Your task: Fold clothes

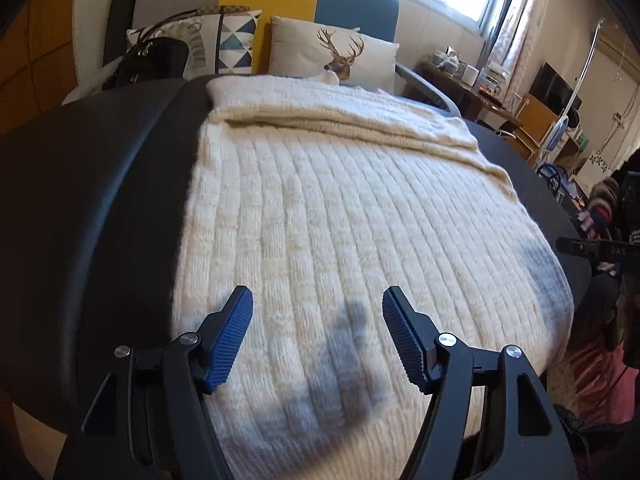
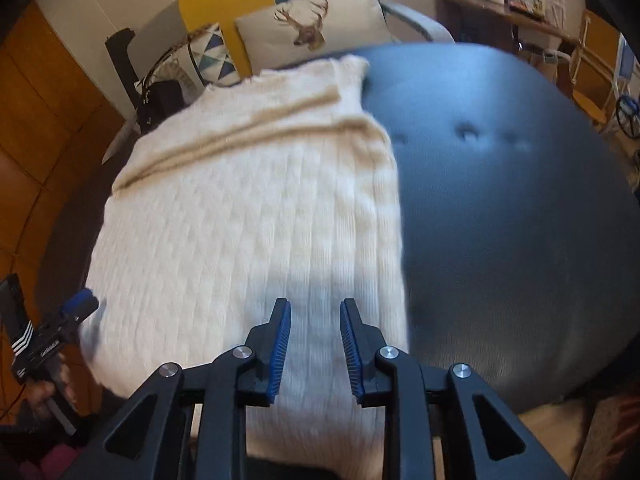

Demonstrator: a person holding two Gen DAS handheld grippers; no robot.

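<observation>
A cream cable-knit sweater [image 1: 340,216] lies flat on a dark padded surface [image 1: 100,184], with a folded band across its far end. My left gripper [image 1: 317,298] is wide open and empty, held just above the sweater's near edge. In the right wrist view the same sweater [image 2: 248,216] covers the left half of the dark surface [image 2: 520,200]. My right gripper [image 2: 315,308] is partly open and empty, above the sweater's near right part. The left gripper [image 2: 82,300] shows at that view's left edge, the right gripper [image 1: 600,248] at the left view's right edge.
A sofa with a deer cushion [image 1: 336,54], a triangle-pattern cushion [image 1: 236,40] and a black handbag [image 1: 148,60] stands behind the surface. A cluttered wooden desk [image 1: 472,88] and shelves stand at the right under a window. Orange wooden panels [image 2: 52,112] line the left.
</observation>
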